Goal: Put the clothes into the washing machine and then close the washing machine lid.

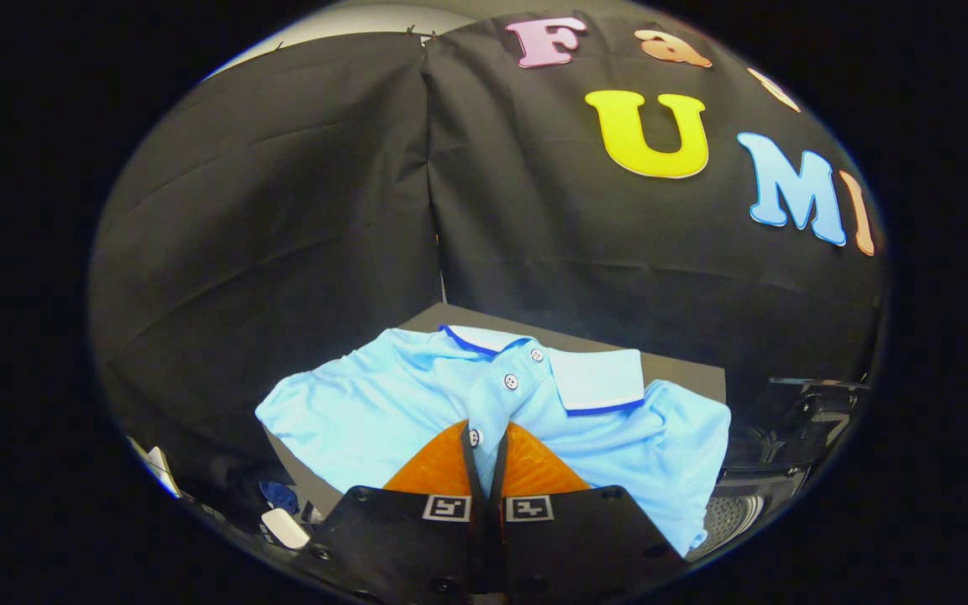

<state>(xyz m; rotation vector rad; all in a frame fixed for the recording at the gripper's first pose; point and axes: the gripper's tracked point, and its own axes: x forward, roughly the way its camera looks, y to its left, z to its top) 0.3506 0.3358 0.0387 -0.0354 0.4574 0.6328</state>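
Fingers (450,466) of the gripper (485,437) stand pressed close together, and a fold of the shirt (383,403) at the button placket runs into the thin gap between them, so they pinch the shirt at its front middle. One button (474,438) sits right at the fingertips; two more buttons (511,382) lie just beyond them, toward the collar (597,378). The shirt is light blue with a dark blue trim on the collar and lies spread over a dark table (686,374), its right sleeve draping over the table's right edge. Below that edge, to the right of the fingers, the washer (786,437) shows its dark open top and a perforated drum (732,517). Black cloth (282,210) hangs behind the table's far edge.
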